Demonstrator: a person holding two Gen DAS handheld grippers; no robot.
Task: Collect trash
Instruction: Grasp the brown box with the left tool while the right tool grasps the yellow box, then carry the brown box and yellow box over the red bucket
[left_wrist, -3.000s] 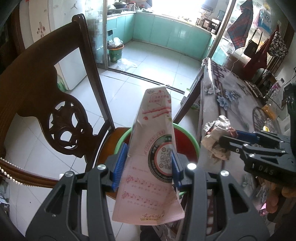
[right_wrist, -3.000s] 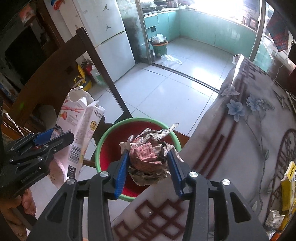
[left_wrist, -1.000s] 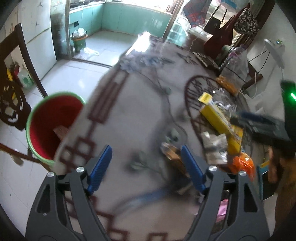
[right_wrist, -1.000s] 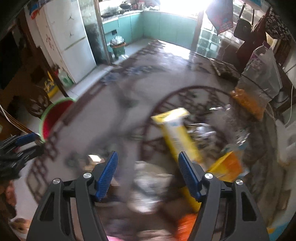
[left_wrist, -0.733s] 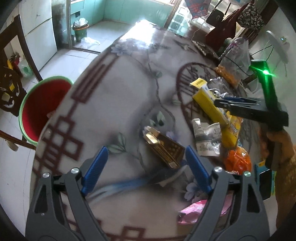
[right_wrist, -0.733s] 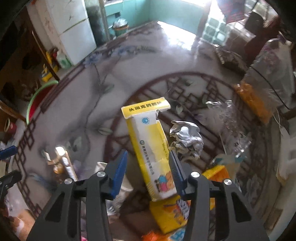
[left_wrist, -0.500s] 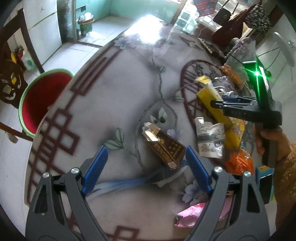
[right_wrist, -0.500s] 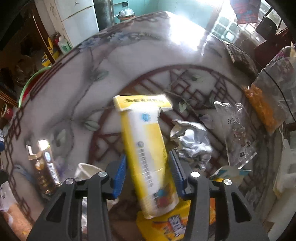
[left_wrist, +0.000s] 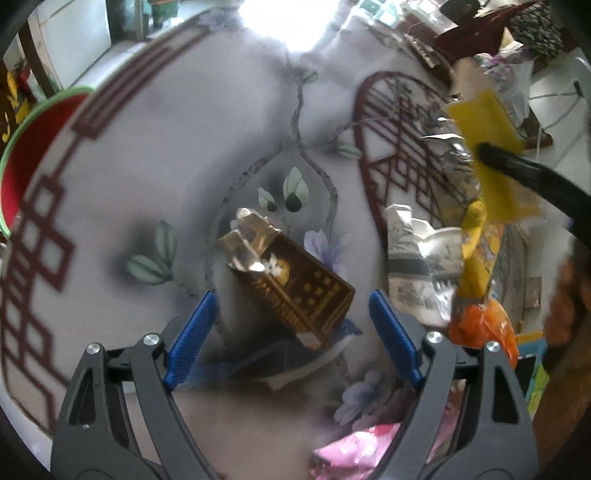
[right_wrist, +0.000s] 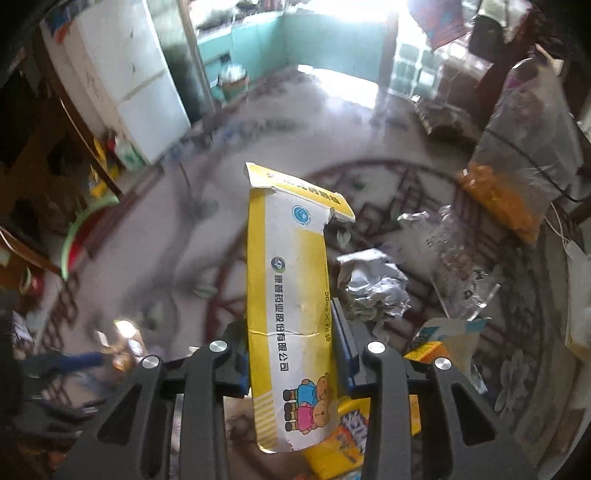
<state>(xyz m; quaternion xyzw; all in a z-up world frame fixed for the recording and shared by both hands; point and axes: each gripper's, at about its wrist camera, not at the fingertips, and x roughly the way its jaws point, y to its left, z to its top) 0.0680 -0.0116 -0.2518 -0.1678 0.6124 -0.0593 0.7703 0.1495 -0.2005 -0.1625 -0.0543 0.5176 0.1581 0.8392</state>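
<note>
A brown and gold box (left_wrist: 295, 284) with a torn foil top lies on the flowered tablecloth (left_wrist: 177, 155). My left gripper (left_wrist: 293, 332) hangs over it, open and closing, its blue pads either side of the box's near end without touching it. My right gripper (right_wrist: 291, 350) is closing on a long yellow and white carton (right_wrist: 288, 266), and its pads press the carton's sides. The same carton (left_wrist: 487, 122) shows blurred at the upper right of the left wrist view. A red bin with a green rim (left_wrist: 22, 155) stands beyond the table's left edge.
Crumpled foil (right_wrist: 373, 288), a white printed wrapper (left_wrist: 417, 266), an orange packet (left_wrist: 480, 328) and a pink wrapper (left_wrist: 369, 446) litter the table's right side. A clear bag of orange snacks (right_wrist: 517, 166) stands further back. A blue strip (left_wrist: 258, 362) lies under the brown box.
My left gripper has come down closer over the brown box. The right gripper's jaws have shut on the yellow carton, whose far end now stands up off the table.
</note>
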